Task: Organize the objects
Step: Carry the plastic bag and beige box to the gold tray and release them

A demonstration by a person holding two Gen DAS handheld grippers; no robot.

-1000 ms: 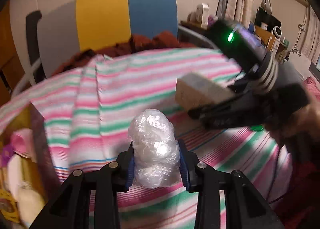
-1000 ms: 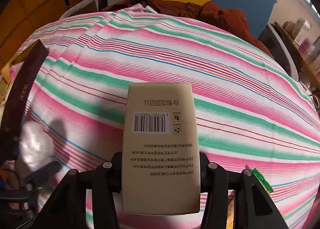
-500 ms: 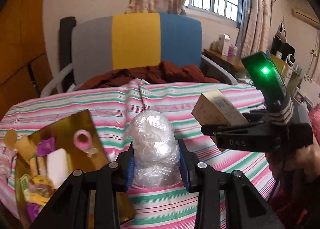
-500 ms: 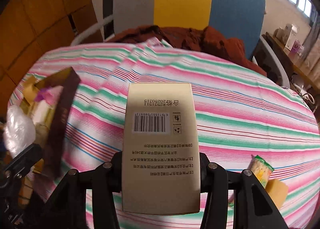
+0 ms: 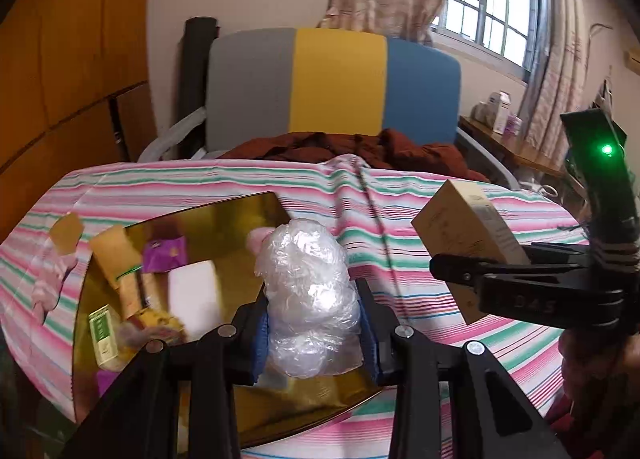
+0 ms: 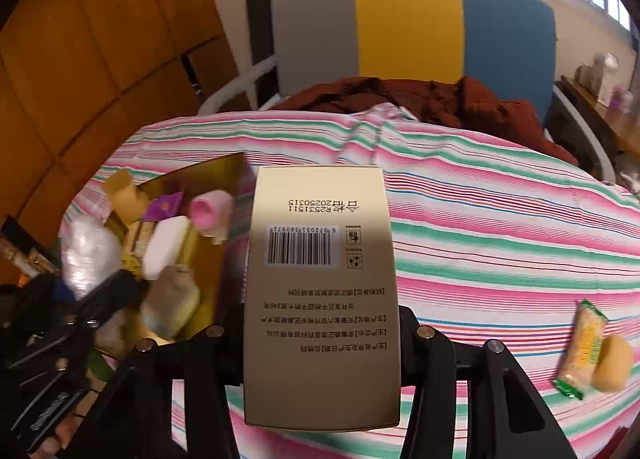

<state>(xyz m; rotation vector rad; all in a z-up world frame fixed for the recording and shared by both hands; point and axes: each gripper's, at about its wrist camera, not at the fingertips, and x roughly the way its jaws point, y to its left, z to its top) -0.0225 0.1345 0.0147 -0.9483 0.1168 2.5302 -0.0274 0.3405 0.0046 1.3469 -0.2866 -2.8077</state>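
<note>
My left gripper (image 5: 312,323) is shut on a crumpled clear plastic bundle (image 5: 308,291), held just above the near side of an open gold box (image 5: 224,219). The box holds several small things, among them a white block (image 5: 192,291) and a purple packet (image 5: 166,255). My right gripper (image 6: 322,339) is shut on a tall beige carton (image 6: 322,279) with a barcode, held over the striped cloth right of the gold box (image 6: 208,183). In the left wrist view, the right gripper (image 5: 452,263) and carton (image 5: 464,231) are at the right. In the right wrist view, the left gripper (image 6: 80,287) and bundle (image 6: 88,251) are at the lower left.
A pink, green and white striped cloth (image 5: 400,187) covers the table. A green-edged snack packet (image 6: 582,343) and a yellow lump (image 6: 612,363) lie on it at the right. Beyond the table are a heap of brown cloth (image 5: 360,147) and a grey, yellow and blue chair back (image 5: 336,83).
Both grippers have risen and swung left with their loads still held. The gold box has come into view below the left gripper and left of the carton.
</note>
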